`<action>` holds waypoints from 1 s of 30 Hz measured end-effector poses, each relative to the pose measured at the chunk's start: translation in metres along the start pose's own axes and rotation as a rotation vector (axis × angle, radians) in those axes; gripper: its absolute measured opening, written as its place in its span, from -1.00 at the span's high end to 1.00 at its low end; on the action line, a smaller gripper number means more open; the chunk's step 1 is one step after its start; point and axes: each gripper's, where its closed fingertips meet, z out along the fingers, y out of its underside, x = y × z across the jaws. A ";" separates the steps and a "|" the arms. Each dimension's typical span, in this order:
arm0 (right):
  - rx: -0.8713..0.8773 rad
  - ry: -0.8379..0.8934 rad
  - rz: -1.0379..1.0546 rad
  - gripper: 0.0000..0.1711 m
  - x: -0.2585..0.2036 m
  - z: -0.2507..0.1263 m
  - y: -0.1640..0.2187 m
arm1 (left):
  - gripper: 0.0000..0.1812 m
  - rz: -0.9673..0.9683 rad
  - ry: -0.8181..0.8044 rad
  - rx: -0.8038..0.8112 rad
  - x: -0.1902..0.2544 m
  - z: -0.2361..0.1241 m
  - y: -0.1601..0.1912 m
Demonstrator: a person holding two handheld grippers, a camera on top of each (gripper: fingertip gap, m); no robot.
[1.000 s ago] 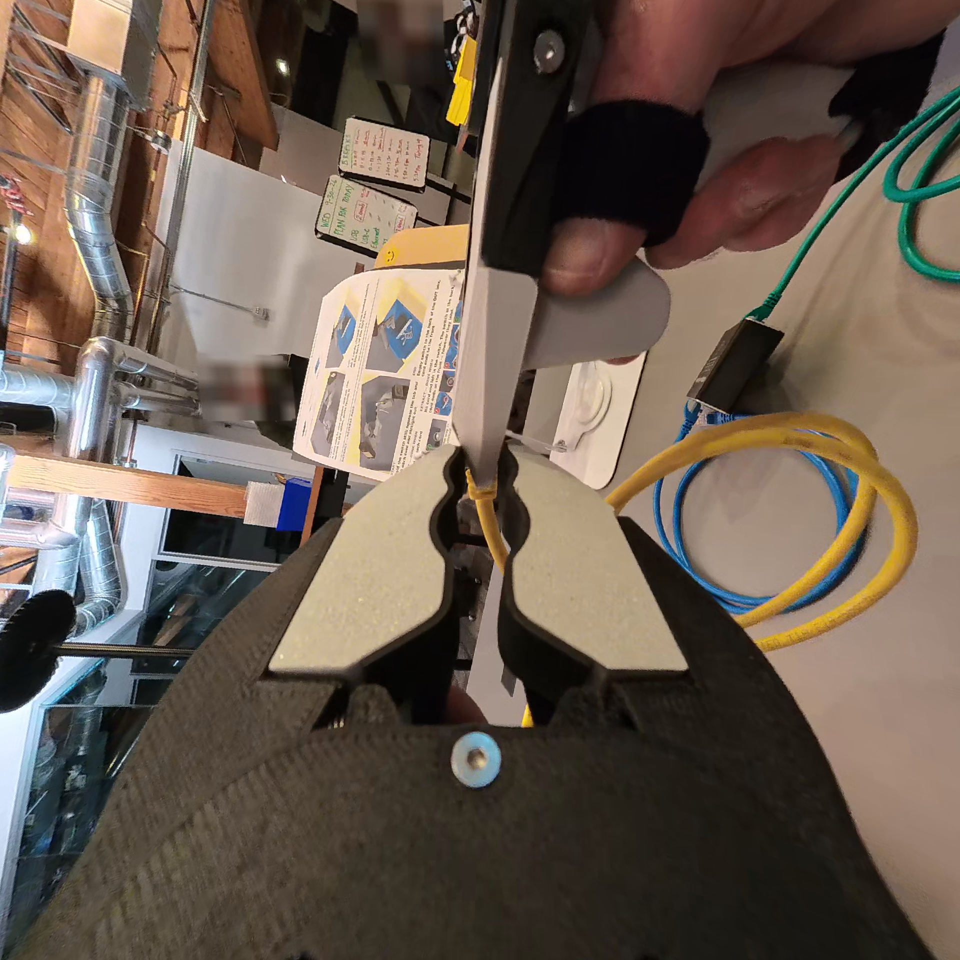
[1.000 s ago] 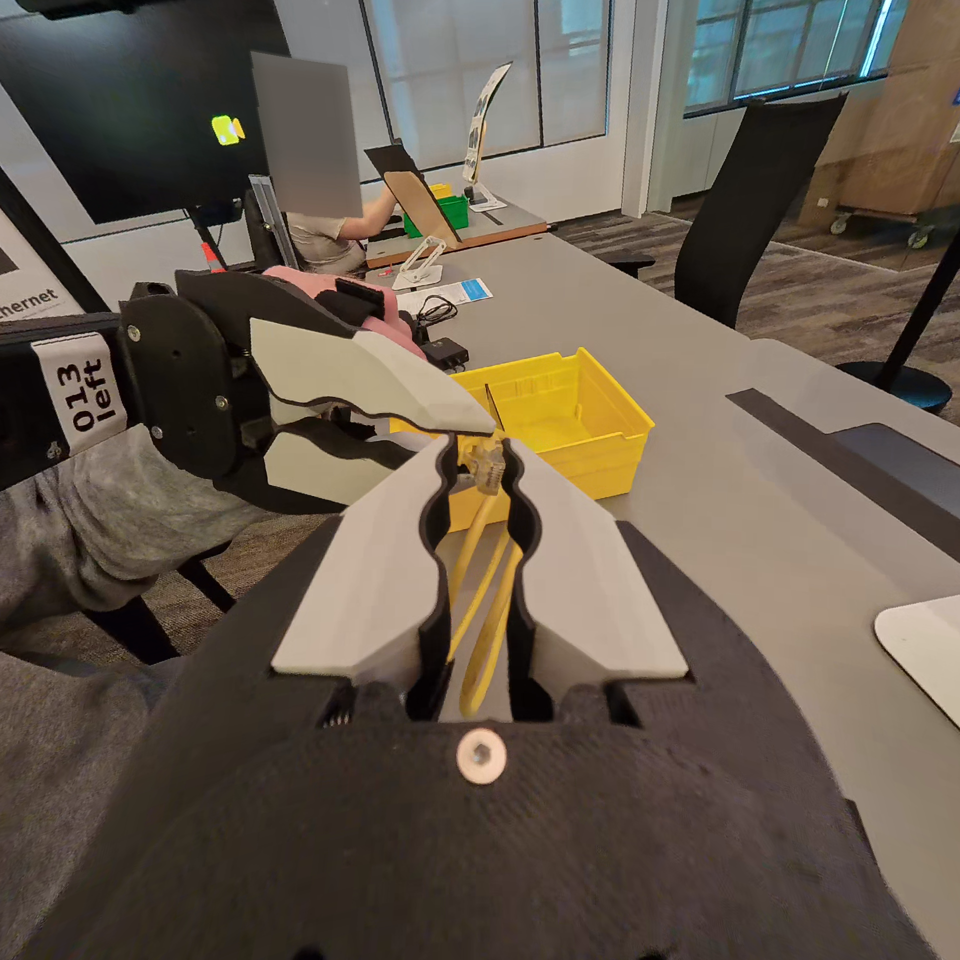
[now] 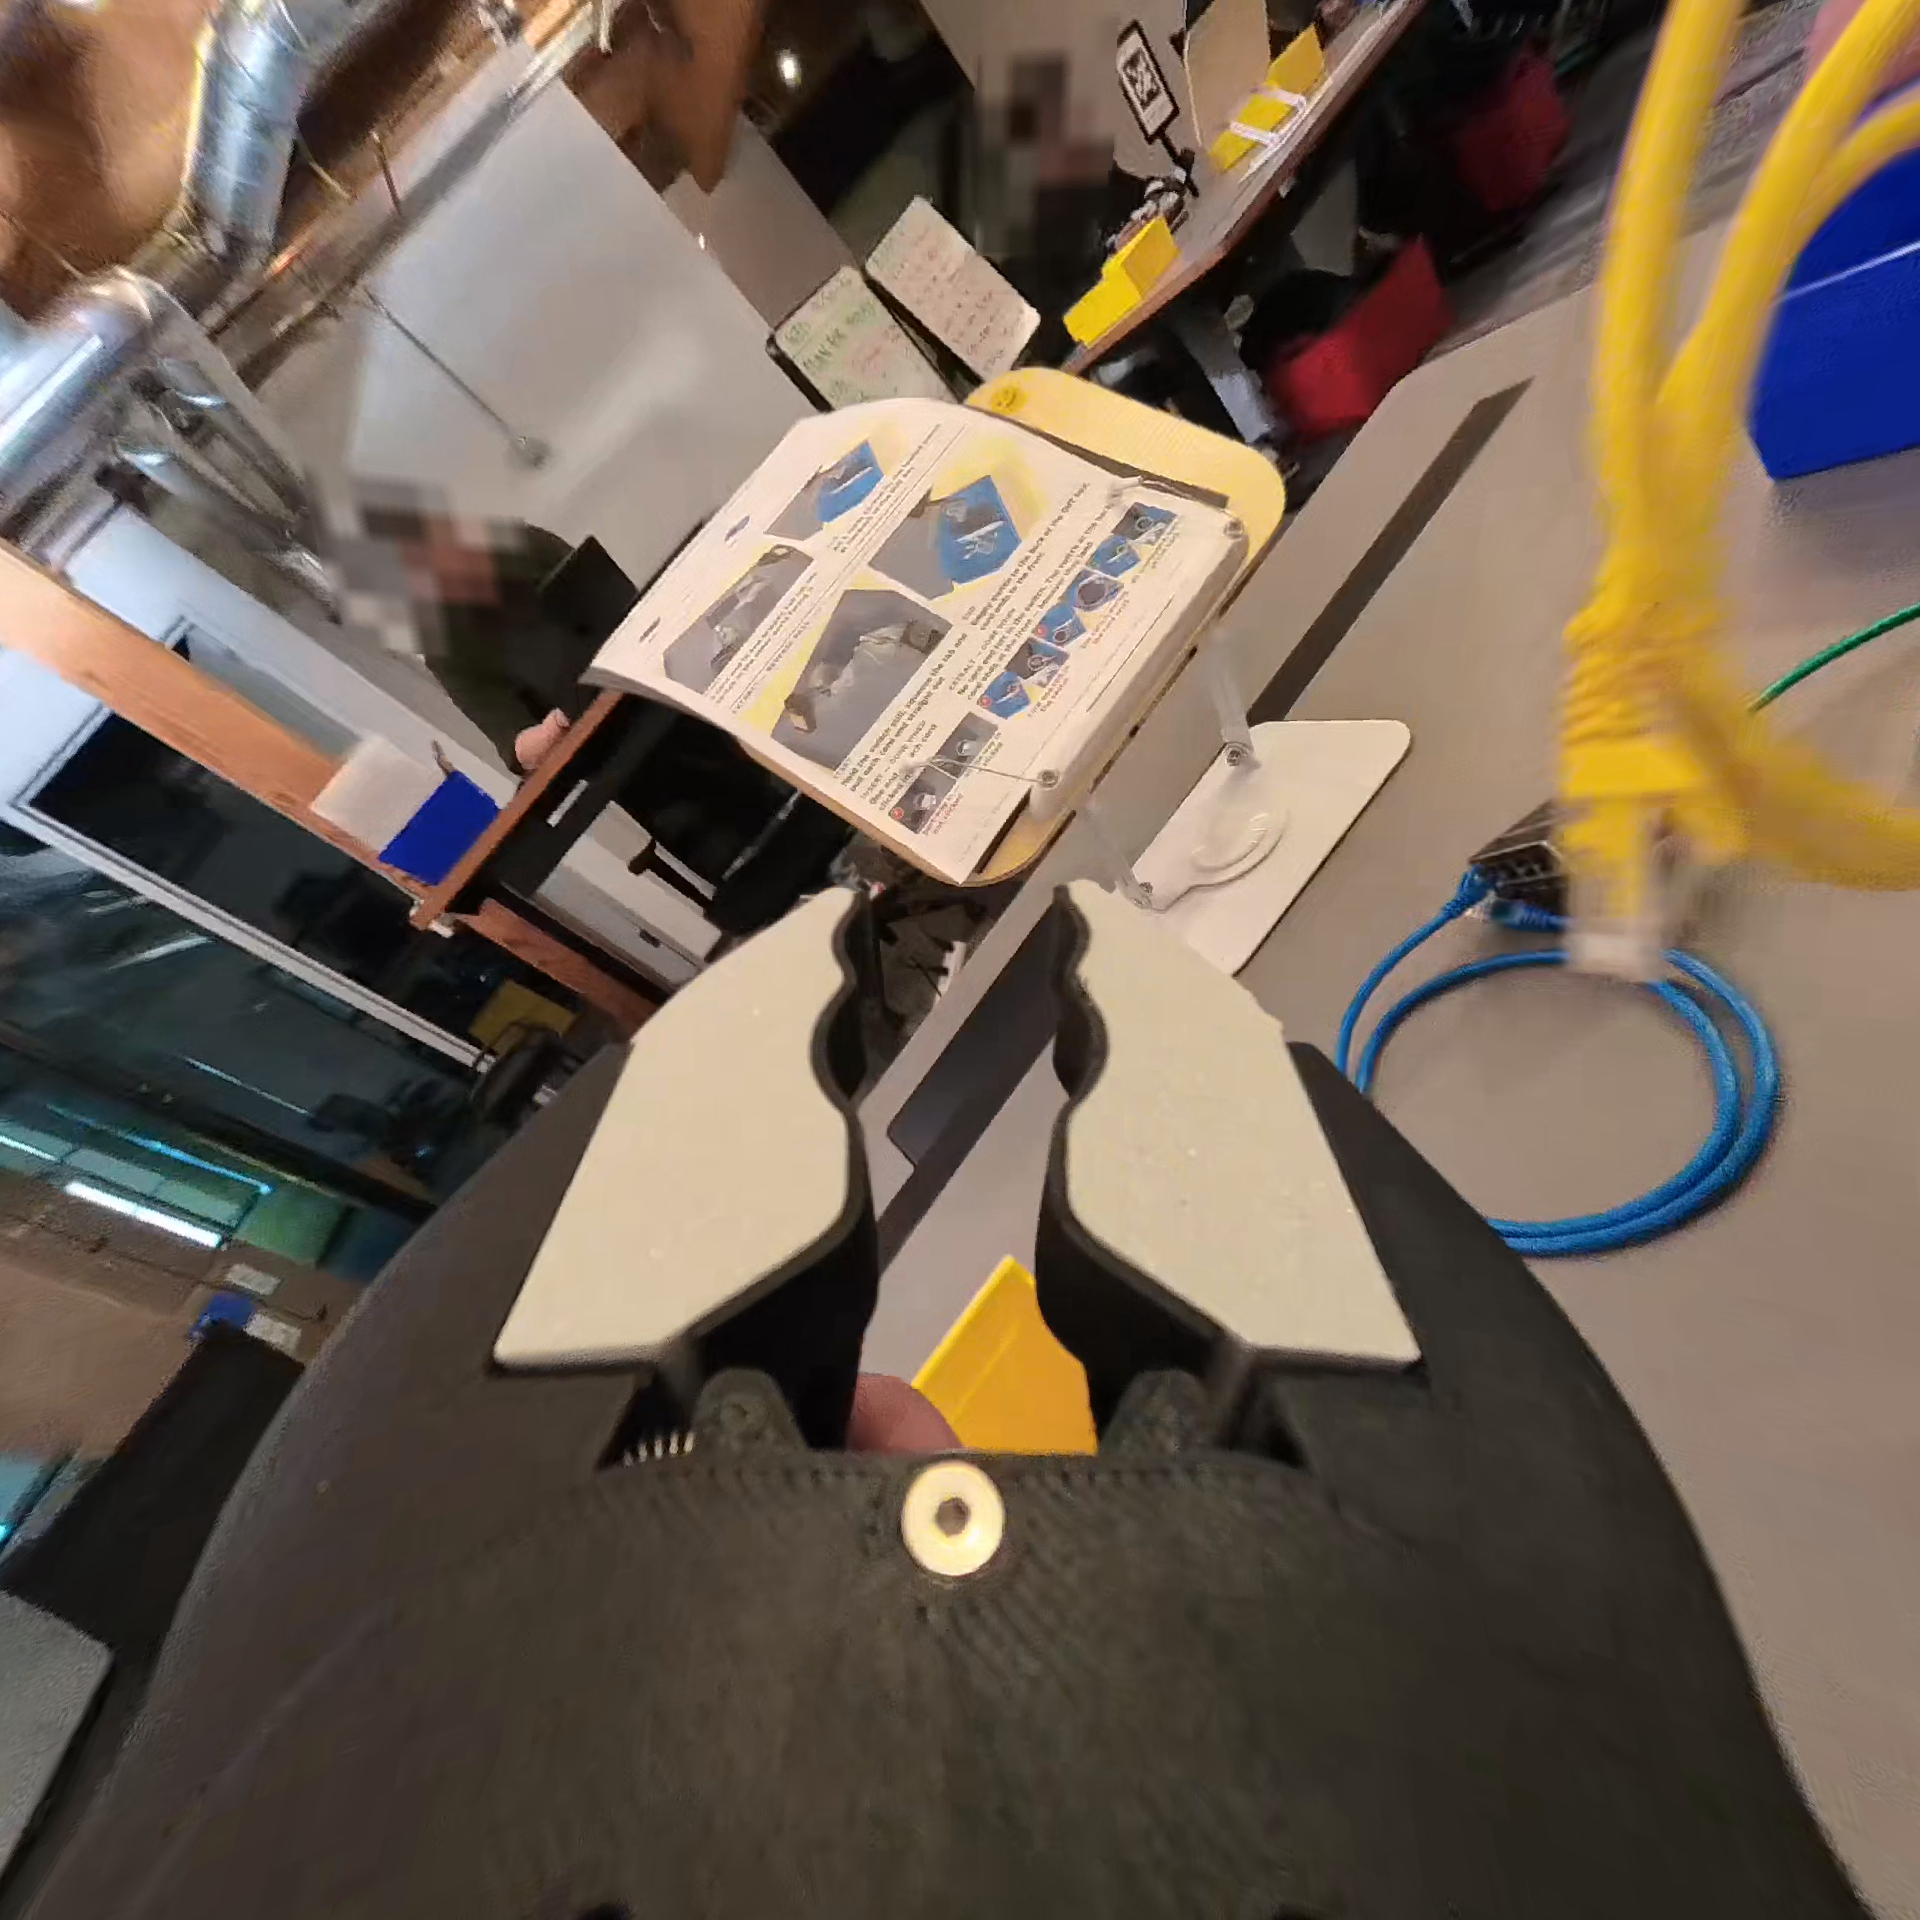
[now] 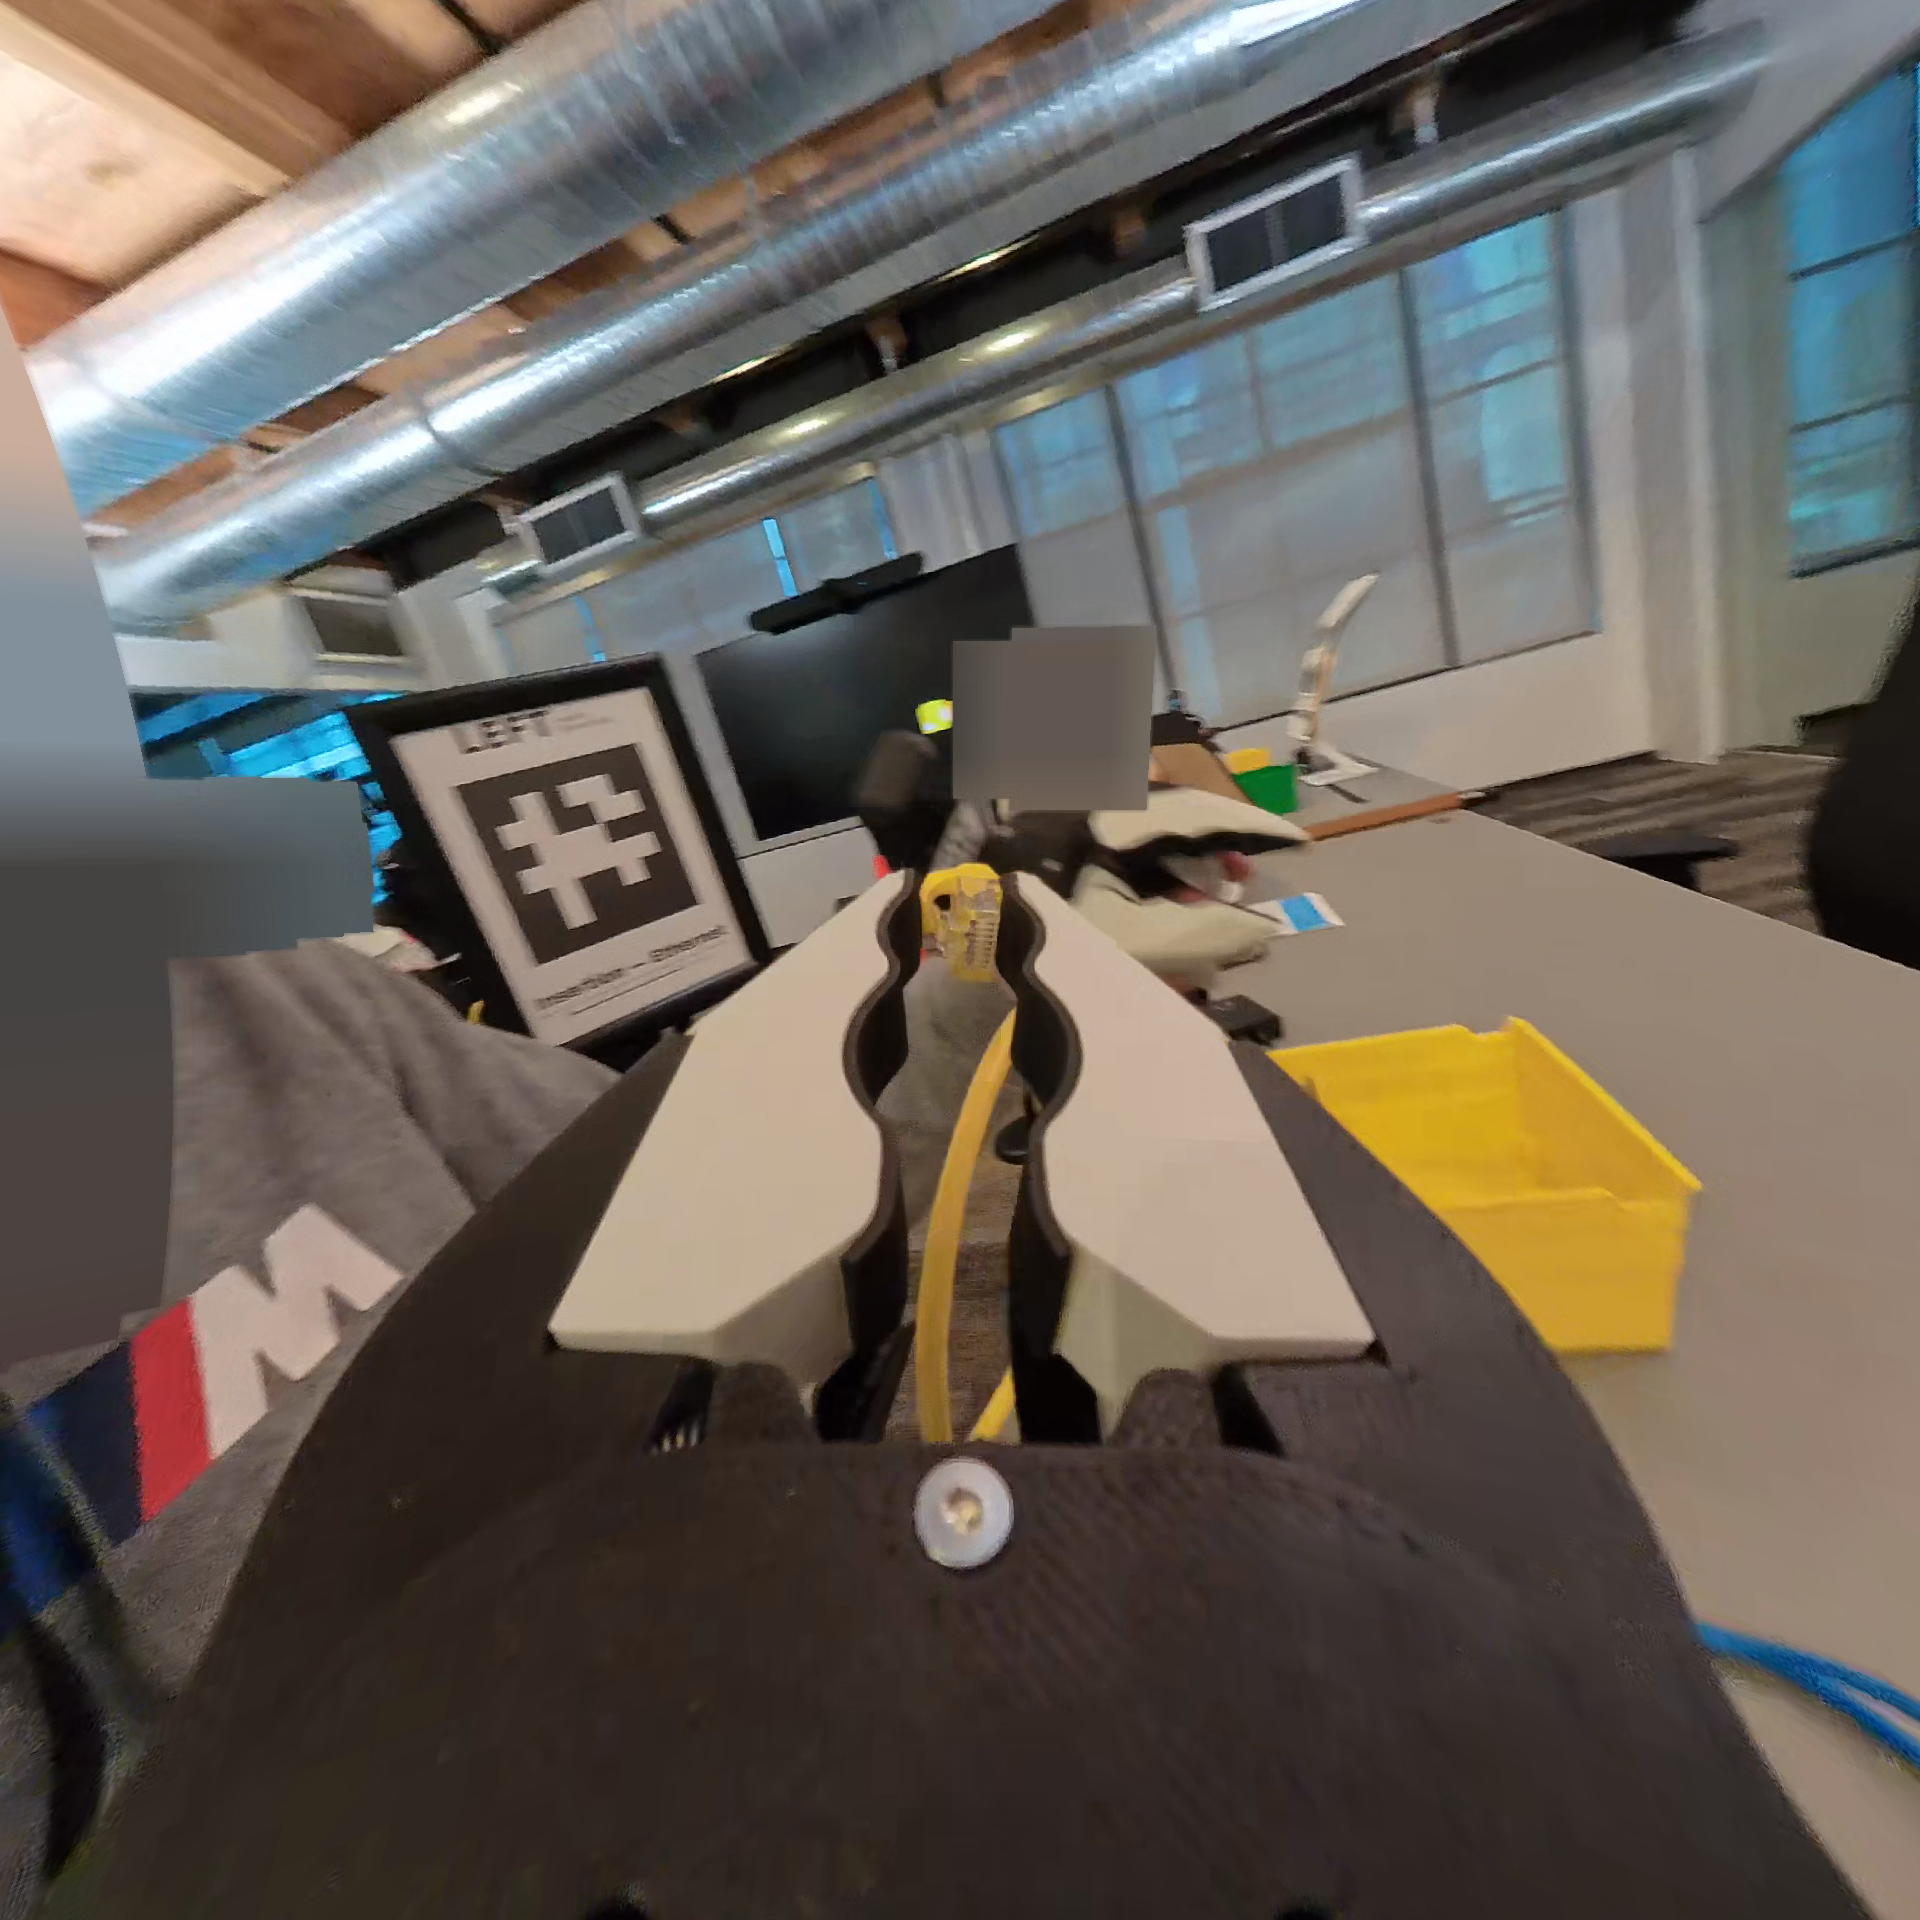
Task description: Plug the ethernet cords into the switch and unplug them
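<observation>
- Left gripper (image 3: pixel 954 914) sits at the bottom centre of the left wrist view with its jaws spread apart and nothing between them, just grey table (image 3: pixel 1714 1455) and a dark strip showing through the gap.
- Right gripper (image 4: pixel 961 902) is pinching the yellow ethernet cord (image 4: pixel 951 1226) right at its plug (image 4: pixel 964 920); the plug sticks up between the fingertips at the middle of the right wrist view, and the cord runs back down between the fingers toward the camera.
- In the left wrist view that same yellow cord hangs in the upper right of the frame, pretty blurry, looped, with another clear-tipped plug (image 3: pixel 1621 935) dangling at the right edge.
- Blue ethernet cord (image 3: pixel 1621 1195) lies coiled on the table at right of centre in that view, its plug end up by a small dark box that I take to be the switch (image 3: pixel 1522 857). It's mostly hidden behind the yellow plug, so I can't tell if the blue one is actually plugged in.
- A thin green cord (image 3: pixel 1839 655) peeks in at the right edge.
- Paper instruction sheet on a stand (image 3: pixel 935 644) sits in the upper middle of the left view.
- Yellow bin (image 4: pixel 1507 1174) is on the table at the right of the right wrist view; a corner of something blue (image 3: pixel 1849 312) shows in the upper right of the left view.
</observation>
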 end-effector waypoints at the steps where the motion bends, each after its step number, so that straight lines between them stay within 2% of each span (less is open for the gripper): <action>1: -0.006 -0.034 -0.008 0.87 -0.011 0.006 0.000 | 0.62 0.017 0.012 0.012 0.008 0.006 0.004; 3: -0.022 -0.094 -0.023 0.87 -0.030 0.018 0.004 | 0.53 0.057 0.035 0.057 0.028 0.018 -0.001; 6: -0.032 -0.124 -0.015 0.87 -0.039 0.029 0.010 | 0.47 0.065 0.081 0.200 0.060 0.027 -0.035; 10: -0.034 -0.093 0.054 0.87 -0.018 0.027 0.021 | 0.44 0.071 0.108 0.344 0.082 0.020 -0.081; 14: -0.041 -0.059 0.108 0.87 -0.002 0.023 0.031 | 0.44 0.042 0.141 0.433 0.093 0.010 -0.111; 19: -0.058 -0.045 0.140 0.88 0.004 0.023 0.037 | 0.54 0.026 0.151 0.463 0.102 0.009 -0.122; 23: -0.093 -0.022 0.158 0.88 0.007 0.023 0.043 | 0.70 0.024 0.139 0.484 0.102 0.006 -0.127; 30: -0.135 -0.037 0.192 0.88 0.006 0.023 0.049 | 0.79 0.077 0.176 0.478 0.111 0.003 -0.129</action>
